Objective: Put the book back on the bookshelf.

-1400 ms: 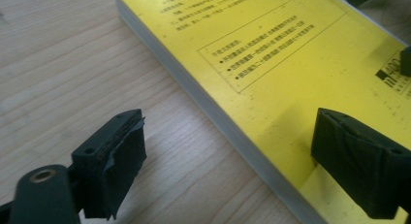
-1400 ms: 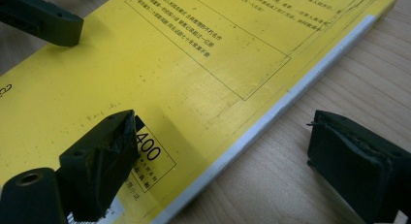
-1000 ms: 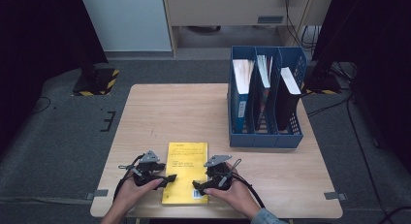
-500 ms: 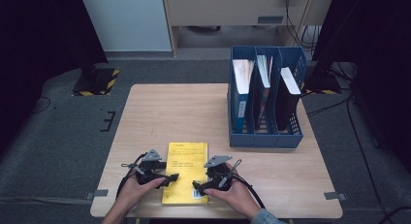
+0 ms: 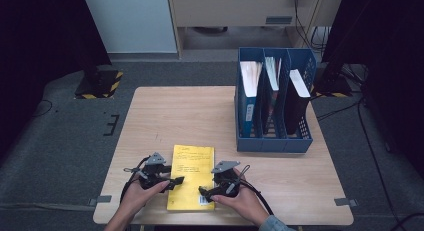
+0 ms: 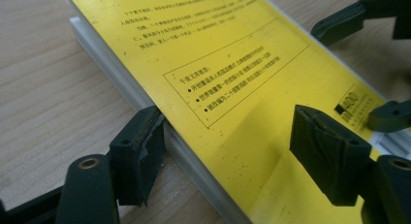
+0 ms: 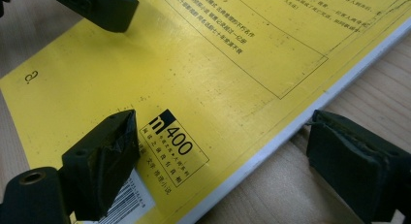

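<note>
A yellow paperback book [image 5: 192,177] lies flat, back cover up, on a wooden table [image 5: 180,116], near the table's front edge and in front and to the left of a blue file rack [image 5: 272,108] holding upright folders. The book's long axis runs from the person toward the far side of the table, with its barcode end nearest the person.

The left gripper [image 5: 176,181] sits at the book's left long edge; its jaws have just been closing. In the left gripper view, one jaw rests on the table against the stacked page edges and the other hovers above the cover, so nothing is clamped. The right gripper [image 5: 203,191] straddles the right long edge, jaws wide, one over the cover by the barcode, one beside the book.

The book looks thin, light and somewhat flexible, with a glossy, probably slippery cover. Pinching across its thickness at a long edge seems the best hold.
</note>
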A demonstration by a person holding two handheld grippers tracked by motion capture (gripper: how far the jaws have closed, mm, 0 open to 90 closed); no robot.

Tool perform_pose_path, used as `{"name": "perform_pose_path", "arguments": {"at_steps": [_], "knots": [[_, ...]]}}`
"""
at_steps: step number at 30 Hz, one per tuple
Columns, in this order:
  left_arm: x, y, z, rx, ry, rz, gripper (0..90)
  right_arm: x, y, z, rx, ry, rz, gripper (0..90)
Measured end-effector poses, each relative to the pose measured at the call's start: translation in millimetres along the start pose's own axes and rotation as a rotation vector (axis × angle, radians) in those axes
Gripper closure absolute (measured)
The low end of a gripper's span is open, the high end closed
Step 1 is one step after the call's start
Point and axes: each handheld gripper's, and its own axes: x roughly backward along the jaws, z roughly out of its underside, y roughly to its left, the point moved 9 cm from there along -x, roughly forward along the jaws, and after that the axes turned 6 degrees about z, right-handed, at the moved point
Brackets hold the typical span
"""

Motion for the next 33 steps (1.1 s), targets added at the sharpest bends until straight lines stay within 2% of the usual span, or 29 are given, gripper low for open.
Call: {"name": "perform_pose_path", "arguments": {"at_steps": [2,4,6,8,9,11,20,27,33], "knots": [[3.4,-6.3,-1.8,0.001,-0.019,0.028,30.8,0.0,0.2,0.1,-0.004,-0.004,0.0,11.9],[2.8,-12.6,3.3,-0.026,0.01,0.035,34.4,0.0,0.1,0.0,-0.003,-0.004,-0.002,11.9],[0.8,-15.5,7.8,-0.049,0.039,0.019,32.7,0.1,0.1,0.1,-0.002,-0.005,-0.004,11.9],[1.3,-15.8,5.5,-0.041,0.025,0.028,32.7,0.0,0.0,-0.1,-0.002,-0.007,-0.004,11.9],[1.1,-14.7,2.7,-0.025,0.007,0.036,32.7,0.0,-0.1,0.0,-0.002,-0.008,-0.004,11.9],[-1.2,-12.1,0.4,-0.018,0.009,0.046,32.8,0.2,0.2,0.3,-0.003,-0.007,-0.005,11.9],[-9.6,-12.8,-10.0,-0.023,0.012,0.084,30.0,-0.1,-0.1,0.0,-0.001,-0.008,-0.004,11.8],[-15.9,-15.5,-13.2,-0.038,0.025,0.068,21.4,-0.1,-0.4,0.0,0.006,-0.008,-0.005,11.8],[-22.6,-12.4,-12.4,-0.033,0.047,0.069,20.5,-0.1,-0.5,0.0,0.008,-0.007,-0.006,11.8]]}}
